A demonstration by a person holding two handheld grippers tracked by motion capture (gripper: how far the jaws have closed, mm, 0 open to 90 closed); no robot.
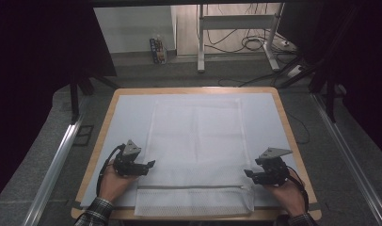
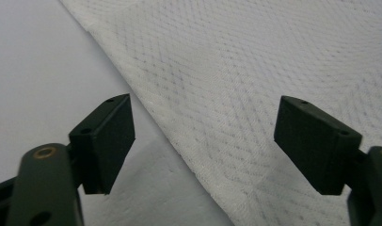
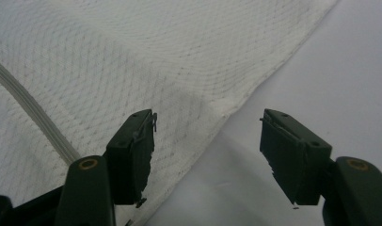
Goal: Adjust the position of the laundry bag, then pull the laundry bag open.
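I have one white mesh bag (image 1: pixel 196 150) lying flat on the pale sheet (image 1: pixel 128 117) that covers the table (image 1: pixel 100 136), with its zipper (image 1: pixel 194 187) running across near my edge and the band of mesh below it reaching the front edge of the table. My left gripper (image 1: pixel 150 165) sits just off the bag's left edge, my right gripper (image 1: pixel 248 173) just off its right edge, both low and pointing inward at each other, a little above the zipper line.

In the left gripper view the jaws stand well apart with nothing clamped: the bag's edge (image 2: pixel 179 136) runs diagonally between them, one pad over bare sheet, the other over mesh. The right gripper view (image 3: pixel 236 106) shows the same thing mirrored, jaws apart, the hem passing between them and the zipper (image 3: pixel 34 113) off to one side. Neither pad presses on the fabric.

My reading is that I'm at the point between grips: both edges are lined up but free, so the bag rests on its own. It looks like a fold or a smoothing job, with the near end the part being worked.

The next move, as I judge it, calls for both grippers to dip to the sheet and close on the side hems together, at matching spots, so the mesh lifts evenly instead of skewing. Thin mesh lying flat is hard to pinch; a lower pad has to slide under the hem without catching the sheet too.

Count: one bag, one zipper, one sheet, one table, two grippers.
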